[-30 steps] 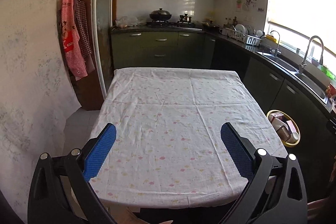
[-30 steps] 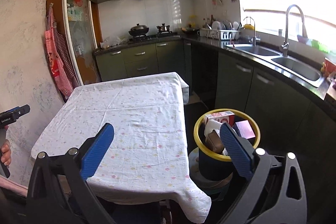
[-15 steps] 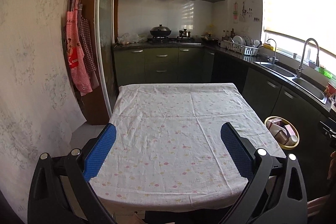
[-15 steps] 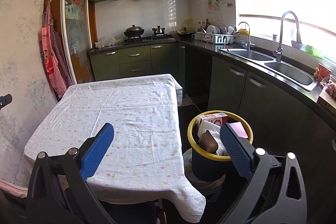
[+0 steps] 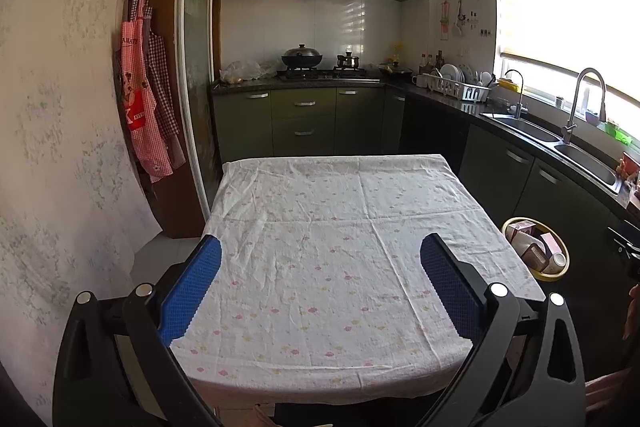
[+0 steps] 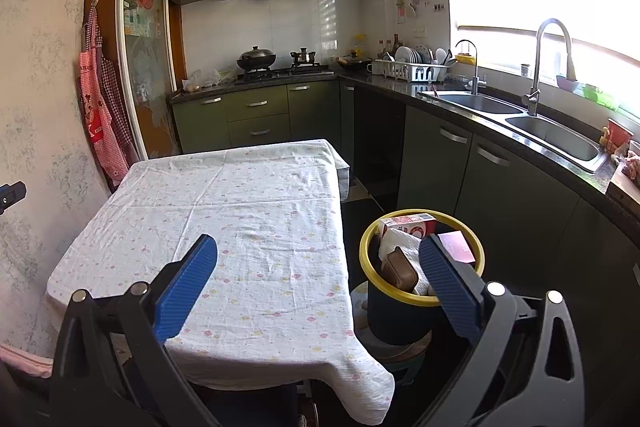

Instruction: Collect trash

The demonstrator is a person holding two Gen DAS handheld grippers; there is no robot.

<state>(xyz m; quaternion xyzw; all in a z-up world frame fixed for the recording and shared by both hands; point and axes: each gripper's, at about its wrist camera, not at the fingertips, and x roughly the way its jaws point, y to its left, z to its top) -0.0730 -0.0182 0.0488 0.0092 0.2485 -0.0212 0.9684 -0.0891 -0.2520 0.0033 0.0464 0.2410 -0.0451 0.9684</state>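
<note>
Trash sits piled inside the yellow-rimmed bin: a red-and-white carton, crumpled white paper, a brown wallet-like piece and a pink box, filling it close to the rim. That bin stands just beside the table, low enough to drop things into from the table's edge. Nothing lies on the flowered cloth, so the collecting looks done. The right gripper hangs above the bin with jaws wide apart, holding nothing; the left gripper, equally spread, faces the table.
</note>
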